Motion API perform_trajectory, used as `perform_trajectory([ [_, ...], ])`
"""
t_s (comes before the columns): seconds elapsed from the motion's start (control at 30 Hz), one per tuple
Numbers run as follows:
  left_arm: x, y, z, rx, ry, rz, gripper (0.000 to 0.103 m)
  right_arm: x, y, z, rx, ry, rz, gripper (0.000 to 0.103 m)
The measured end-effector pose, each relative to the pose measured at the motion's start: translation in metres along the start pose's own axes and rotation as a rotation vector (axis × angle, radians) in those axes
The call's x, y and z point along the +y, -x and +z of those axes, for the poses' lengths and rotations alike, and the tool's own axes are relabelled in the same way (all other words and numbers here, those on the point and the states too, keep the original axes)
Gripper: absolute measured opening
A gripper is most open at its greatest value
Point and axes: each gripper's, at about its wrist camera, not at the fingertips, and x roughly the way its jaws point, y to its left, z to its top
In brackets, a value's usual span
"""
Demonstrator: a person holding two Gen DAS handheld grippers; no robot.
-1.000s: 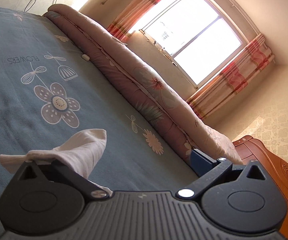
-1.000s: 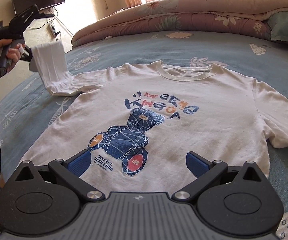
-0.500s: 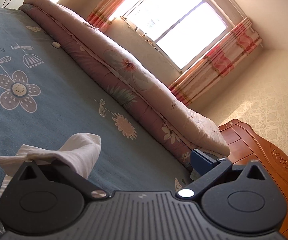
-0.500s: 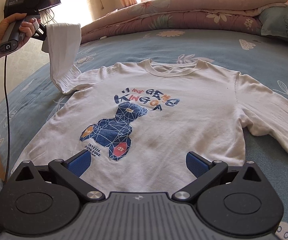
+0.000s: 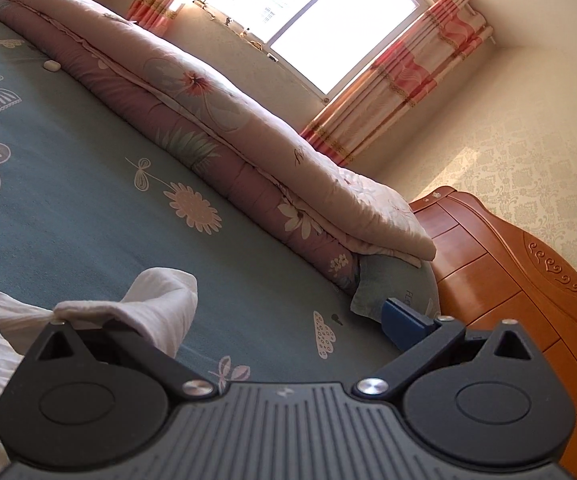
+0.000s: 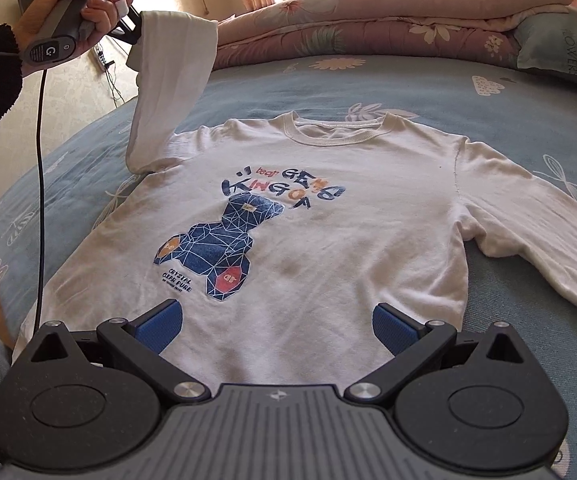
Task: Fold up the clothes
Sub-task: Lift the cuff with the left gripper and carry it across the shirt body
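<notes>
A white long-sleeved shirt point(image 6: 328, 240) with a blue bear print lies face up on the blue flowered bedspread point(image 6: 428, 92). Its left sleeve point(image 6: 168, 80) is lifted off the bed and hangs from my left gripper point(image 6: 128, 28), held in a person's hand point(image 6: 76, 8). In the left wrist view that gripper point(image 5: 244, 320) has its jaws wide apart; the sleeve cuff point(image 5: 128, 312) is draped over and hides the left finger, while the blue right finger point(image 5: 404, 324) is bare. My right gripper point(image 6: 276, 320) hovers open over the shirt's hem, holding nothing. The right sleeve point(image 6: 548, 236) lies flat.
A rolled pink floral quilt point(image 6: 388, 20) and a blue pillow point(image 6: 564, 52) lie along the bed's far side under the window point(image 5: 308, 12). A wooden headboard point(image 5: 528, 280) stands at the right. The left gripper's cable point(image 6: 40, 184) hangs past the bed's left edge.
The left gripper has risen and swung right toward the shirt's body, carrying the sleeve higher. The right gripper has moved slightly closer to the shirt and stays open.
</notes>
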Motion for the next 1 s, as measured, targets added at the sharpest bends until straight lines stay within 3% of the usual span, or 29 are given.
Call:
perform_trajectory([
  [0.43,-0.039,-0.033,-0.038,0.118,-0.068,-0.049,0.102,-0.001,0.005,-0.001,-0.010,0.005,0.001,0.103],
  [1.0,-0.053,-0.063,-0.071,0.202,-0.102,-0.079,0.102,-0.002,0.005,-0.002,-0.003,0.012,-0.007,0.103],
])
